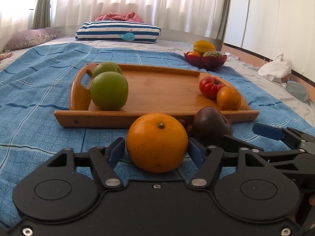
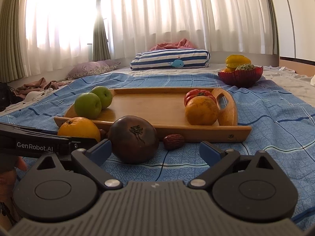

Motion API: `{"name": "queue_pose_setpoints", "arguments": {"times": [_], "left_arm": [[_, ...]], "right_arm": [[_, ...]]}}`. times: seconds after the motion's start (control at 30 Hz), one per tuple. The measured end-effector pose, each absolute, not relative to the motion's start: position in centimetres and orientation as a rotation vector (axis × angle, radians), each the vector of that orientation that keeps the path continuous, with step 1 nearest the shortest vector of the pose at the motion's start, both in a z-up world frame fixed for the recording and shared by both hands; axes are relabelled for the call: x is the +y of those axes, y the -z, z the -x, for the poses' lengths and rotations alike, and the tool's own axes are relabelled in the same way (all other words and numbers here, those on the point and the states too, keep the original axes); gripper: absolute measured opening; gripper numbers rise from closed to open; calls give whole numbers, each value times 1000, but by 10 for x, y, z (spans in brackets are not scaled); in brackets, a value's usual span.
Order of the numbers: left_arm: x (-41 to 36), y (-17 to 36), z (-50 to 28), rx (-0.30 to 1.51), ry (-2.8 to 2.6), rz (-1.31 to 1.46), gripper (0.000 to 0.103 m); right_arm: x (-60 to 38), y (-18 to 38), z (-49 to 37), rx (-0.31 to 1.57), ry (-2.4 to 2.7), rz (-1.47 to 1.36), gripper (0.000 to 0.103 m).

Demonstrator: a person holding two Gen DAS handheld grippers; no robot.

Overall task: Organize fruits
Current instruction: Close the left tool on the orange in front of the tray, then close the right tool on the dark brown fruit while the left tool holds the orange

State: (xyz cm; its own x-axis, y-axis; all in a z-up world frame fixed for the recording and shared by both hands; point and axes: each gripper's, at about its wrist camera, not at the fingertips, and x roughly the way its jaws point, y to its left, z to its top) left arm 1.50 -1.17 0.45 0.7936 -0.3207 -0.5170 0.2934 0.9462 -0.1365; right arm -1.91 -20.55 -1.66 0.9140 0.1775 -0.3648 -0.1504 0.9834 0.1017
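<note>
Left wrist: I had the left gripper (image 1: 156,149) straddling the orange (image 1: 157,142) on the blanket (image 1: 39,90), pads at both flanks, contact unclear.

Right wrist: right gripper (image 2: 155,151) stood wide, dark fruit (image 2: 133,138) between, untouched; tray (image 2: 149,106) beyond.

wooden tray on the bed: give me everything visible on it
The wooden tray looks like light bamboo, rectangular with a low raised rim and a cut-out handle at each end. It lies flat on the blue checked blanket. Two green apples sit at one end, a ribbed red tomato and a small orange touching at the other; the middle is bare. Screw heads show on the near rim. No gripper touches it.
</note>
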Motion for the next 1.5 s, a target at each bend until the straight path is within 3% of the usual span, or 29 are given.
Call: {"name": "queue_pose_setpoints", "arguments": {"times": [0.57, 1.13, 1.5], "left_arm": [[-9, -9, -11, 563, 289, 56, 64], [12, -9, -7, 546, 220, 45, 64], [10, -6, -7, 532, 219, 27, 64]], "right_arm": [[-201, 16, 16, 393, -168, -74, 101], [-178, 18, -3, 457, -174, -154, 82], [-170, 21, -10, 468, -139, -146, 78]]}}
